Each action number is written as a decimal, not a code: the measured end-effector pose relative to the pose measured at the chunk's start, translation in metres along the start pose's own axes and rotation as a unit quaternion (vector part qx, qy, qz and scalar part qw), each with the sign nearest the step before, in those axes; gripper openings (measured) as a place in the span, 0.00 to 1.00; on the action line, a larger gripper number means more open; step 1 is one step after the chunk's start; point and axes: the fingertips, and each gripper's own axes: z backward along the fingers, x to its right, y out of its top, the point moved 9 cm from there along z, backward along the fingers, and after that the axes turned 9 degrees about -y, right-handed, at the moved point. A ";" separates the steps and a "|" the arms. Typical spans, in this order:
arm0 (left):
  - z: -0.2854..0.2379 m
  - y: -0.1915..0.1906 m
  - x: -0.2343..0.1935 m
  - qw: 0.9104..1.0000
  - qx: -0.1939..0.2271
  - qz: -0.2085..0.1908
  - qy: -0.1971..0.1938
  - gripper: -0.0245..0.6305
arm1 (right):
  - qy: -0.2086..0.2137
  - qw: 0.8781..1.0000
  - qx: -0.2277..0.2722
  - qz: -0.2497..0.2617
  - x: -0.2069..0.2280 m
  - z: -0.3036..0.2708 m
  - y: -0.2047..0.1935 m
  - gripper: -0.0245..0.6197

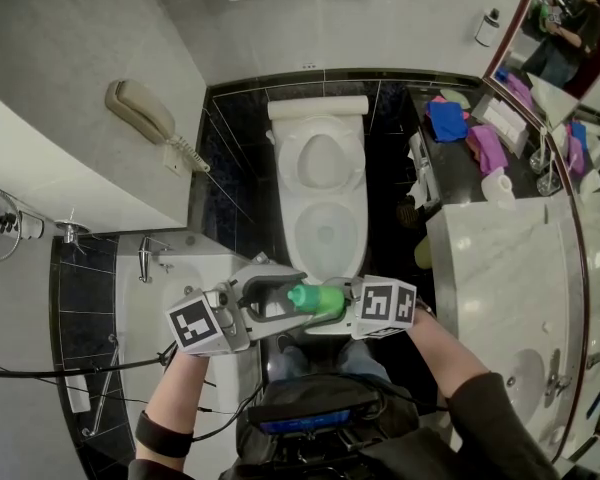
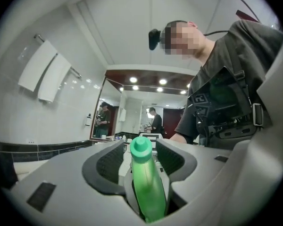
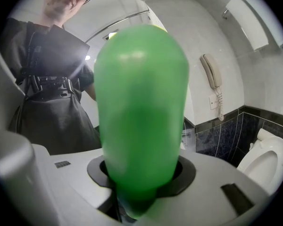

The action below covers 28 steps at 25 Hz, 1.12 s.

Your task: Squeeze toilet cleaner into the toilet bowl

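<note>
- Over the front rim of the toilet (image 1: 320,208), just ahead of the person's lap, a green bottle (image 1: 327,299) hangs in the air between the two tools, lying roughly level in the head view.
- Its darker green cap (image 1: 302,296) is on and points toward the left tool (image 2: 139,145).
- That tool's jaws stand spread, one on each side of the cap. The dark pads (image 2: 106,166) flank it with a thin gap on either side, so they do not press on it.
- The right tool (image 3: 141,178) pinches the bottle's body between its pads and carries it alone. The rounded end of the bottle fills most of the right gripper view.
- The toilet lid is raised against the tank, and the bowl (image 1: 325,233) lies open beyond the bottle.
- A wall phone (image 1: 145,113) hangs on the pale tiles left of the toilet.
- To the right runs a marble worktop (image 1: 510,268), with a blue and a purple cloth (image 1: 488,148) on the dark ledge beyond it and a mirror (image 1: 570,28) above.
- White towels (image 2: 42,72) hang high on the wall in the left gripper view.
</note>
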 end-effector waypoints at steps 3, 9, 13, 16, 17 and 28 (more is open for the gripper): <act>0.006 -0.012 -0.004 0.998 0.033 0.022 0.058 0.57 | -0.042 0.999 -0.003 -0.002 0.007 -0.001 -0.002 0.32; 0.007 -0.031 -0.008 0.950 0.109 0.208 0.206 0.57 | -0.143 0.989 -0.029 0.006 0.024 -0.001 -0.005 0.32; 0.006 -0.038 -0.007 0.915 0.140 0.285 0.248 0.57 | -0.195 0.980 -0.040 0.005 0.035 0.000 -0.009 0.32; 0.007 -0.037 -0.010 0.909 0.144 0.292 0.258 0.56 | -0.212 0.976 -0.045 0.005 0.040 0.001 -0.011 0.32; 0.008 -0.035 -0.011 0.908 0.148 0.295 0.259 0.55 | -0.215 0.975 -0.049 0.006 0.040 0.001 -0.012 0.32; 0.005 -0.031 -0.023 0.911 0.137 0.284 0.267 0.22 | -0.219 0.974 -0.058 0.011 0.043 0.001 -0.012 0.32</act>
